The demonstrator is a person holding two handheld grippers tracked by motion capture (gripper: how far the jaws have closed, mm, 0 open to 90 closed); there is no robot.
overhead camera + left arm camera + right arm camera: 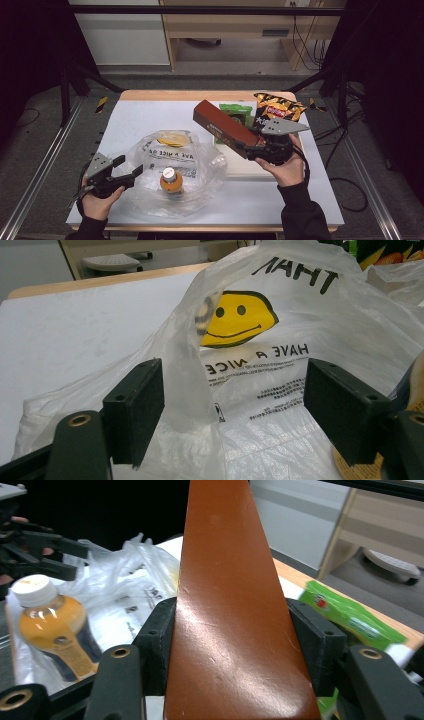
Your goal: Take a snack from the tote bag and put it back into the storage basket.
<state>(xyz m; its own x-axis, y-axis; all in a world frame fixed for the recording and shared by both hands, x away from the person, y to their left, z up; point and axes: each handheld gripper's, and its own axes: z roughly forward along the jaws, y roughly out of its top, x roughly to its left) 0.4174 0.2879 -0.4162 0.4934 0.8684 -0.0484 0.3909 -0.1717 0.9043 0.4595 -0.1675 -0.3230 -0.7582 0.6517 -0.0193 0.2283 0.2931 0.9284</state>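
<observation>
Long reddish-brown cardboard box (224, 129) is held up off the table, tilted, above the right edge of the thin clear plastic bag with a yellow smiley print (172, 172). Right gripper (256, 148) has its jaws clamped on the box's lower end; in the right gripper view both black pads press flat vs the box's sides (235, 605). Box's far end points up and away from the bag, twd the back of the table.

Bag lies crumpled on the white table sheet (130, 120), mouth open. Inside it stands an orange juice bottle w/ white cap (170, 181).

Left gripper (127, 172) sits at the bag's left edge, jaws wide apart; a fold of the bag film (190, 385) hangs between the pads, pads not pressing on it.

Beyond the box, right of the bag: green foil pouch (236, 113) and black-and-orange chip packet (276, 109), lying just beside each other.
</observation>
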